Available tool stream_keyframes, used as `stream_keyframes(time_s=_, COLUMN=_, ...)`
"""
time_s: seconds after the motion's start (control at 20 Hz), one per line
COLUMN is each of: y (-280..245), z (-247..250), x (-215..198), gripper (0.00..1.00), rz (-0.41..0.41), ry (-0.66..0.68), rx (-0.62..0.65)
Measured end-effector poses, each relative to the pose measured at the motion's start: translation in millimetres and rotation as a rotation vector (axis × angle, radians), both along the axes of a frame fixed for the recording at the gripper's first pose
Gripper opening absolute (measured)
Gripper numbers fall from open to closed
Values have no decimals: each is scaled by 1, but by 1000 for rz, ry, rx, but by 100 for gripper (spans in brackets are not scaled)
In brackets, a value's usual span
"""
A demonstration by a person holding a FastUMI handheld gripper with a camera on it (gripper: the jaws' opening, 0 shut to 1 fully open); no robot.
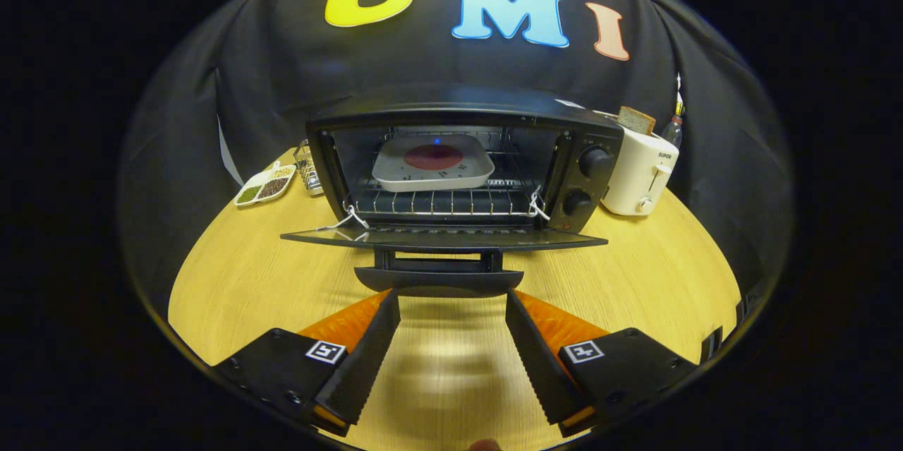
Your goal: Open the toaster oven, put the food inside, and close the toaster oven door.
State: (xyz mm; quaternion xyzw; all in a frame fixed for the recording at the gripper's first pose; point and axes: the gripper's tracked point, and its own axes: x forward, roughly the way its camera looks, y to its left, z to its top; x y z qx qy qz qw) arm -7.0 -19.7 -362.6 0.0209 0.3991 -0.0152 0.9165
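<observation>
Gripper view, looking along the fingers: the gripper (451,296) is spread wide and has hold of nothing, with bare bench (247,281) showing between the two fingers. Their tips sit just below the handle (439,280) of the toaster oven door (443,238), one under each end of it; whether they touch it cannot be told.

The toaster oven (465,169) stands on the bench just ahead of the fingers, its door dropped fully open and lying flat toward them. Inside, on the wire rack (441,202), rests a pale tray (432,163) carrying a round dark red piece of food (433,157). Two control knobs (595,162) sit one above the other on the oven's right-hand panel.

To the right of the oven, close beside it, is a white toaster (638,172) with a slice of bread (636,120) standing up out of its slot. To the left of the oven lies a divided white dish (265,184) holding small grains or seeds, with a small wire holder (307,169) between the dish and the oven.
</observation>
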Motion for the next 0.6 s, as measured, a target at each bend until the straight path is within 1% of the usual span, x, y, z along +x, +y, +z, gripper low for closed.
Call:
stream_keyframes(time_s=0.3, y=-3, z=32, x=26, gripper=96, rz=57, ry=-142, rx=-50)
stream_keyframes(time_s=0.45, y=-1, z=66, x=36, gripper=96, rz=88, ry=-249, rx=-62)
stream_keyframes(time_s=0.6, y=1, z=95, x=33, gripper=96, rz=112, ry=-339, rx=-42)
